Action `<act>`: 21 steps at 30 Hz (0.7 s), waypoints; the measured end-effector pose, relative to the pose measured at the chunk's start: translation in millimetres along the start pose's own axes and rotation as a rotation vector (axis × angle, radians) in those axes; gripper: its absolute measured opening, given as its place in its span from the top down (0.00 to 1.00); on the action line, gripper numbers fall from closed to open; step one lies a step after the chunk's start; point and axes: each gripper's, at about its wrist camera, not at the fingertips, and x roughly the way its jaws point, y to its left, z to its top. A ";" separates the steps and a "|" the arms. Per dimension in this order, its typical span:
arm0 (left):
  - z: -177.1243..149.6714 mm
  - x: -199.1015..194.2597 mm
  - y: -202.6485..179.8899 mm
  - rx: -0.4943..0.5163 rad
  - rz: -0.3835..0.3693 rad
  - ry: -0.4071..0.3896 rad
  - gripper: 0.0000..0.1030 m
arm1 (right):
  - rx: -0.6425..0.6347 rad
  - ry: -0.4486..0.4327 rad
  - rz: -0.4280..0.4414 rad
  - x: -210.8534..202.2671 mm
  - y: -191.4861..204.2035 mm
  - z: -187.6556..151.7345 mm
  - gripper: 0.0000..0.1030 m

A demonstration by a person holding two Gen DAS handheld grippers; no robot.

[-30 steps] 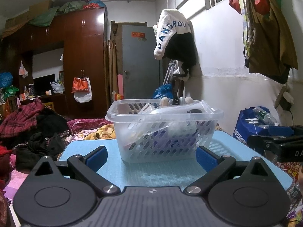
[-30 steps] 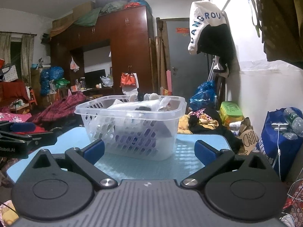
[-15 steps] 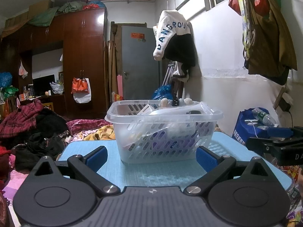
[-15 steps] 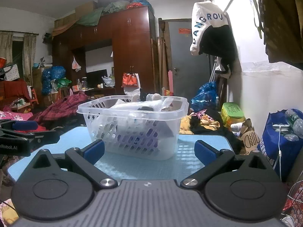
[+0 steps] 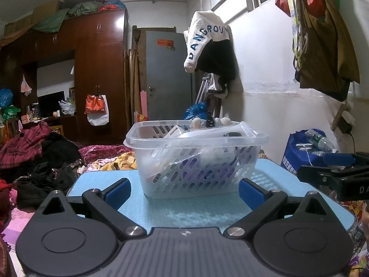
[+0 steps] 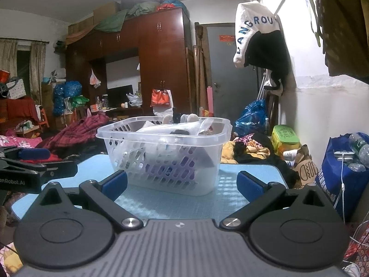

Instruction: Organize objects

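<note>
- The wardrobe (image 5: 99,73) fills the far wall, with bundles stacked on top, probably because floor and bed space is already taken by clothes.
- The table (image 5: 207,210), topped in light blue, carries only one thing and sits low in front of both cameras; it looks like the working surface for the sorting.
- A white and black garment (image 5: 209,46) hangs from the wall rail to the right, above and behind the table.
- The basket (image 5: 196,161), clear perforated plastic, stands upright near the middle of the table. It already holds a jumble: plastic-wrapped items, something purple low down, and pale rounded tops and a dark piece poking above the far rim. What each item is cannot be made out through the slots. I judge it to be the collecting container.
- The left gripper (image 5: 184,190) hovers level just in front of the basket, fingers spread wide with nothing between them, framing the basket's base as if lined up for a reach.
- The right gripper (image 6: 182,184) is likewise spread apart and empty, aimed at the basket from the other side; each gripper shows at the edge of the other's view.
- No loose item is visible on the table, so what gets handled next cannot be told.
</note>
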 end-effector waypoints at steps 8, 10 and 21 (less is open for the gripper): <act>-1.4 -1.8 -0.3 0.006 -0.010 0.004 0.02 | -0.002 -0.001 0.006 1.3 0.2 -0.2 0.00; -1.0 -1.5 -0.1 0.006 -0.008 0.004 0.02 | 0.000 -0.001 0.007 1.3 0.1 -0.3 0.00; -1.0 2.6 0.9 0.001 -0.013 0.012 0.02 | 0.000 -0.001 0.008 1.3 0.0 -0.6 0.00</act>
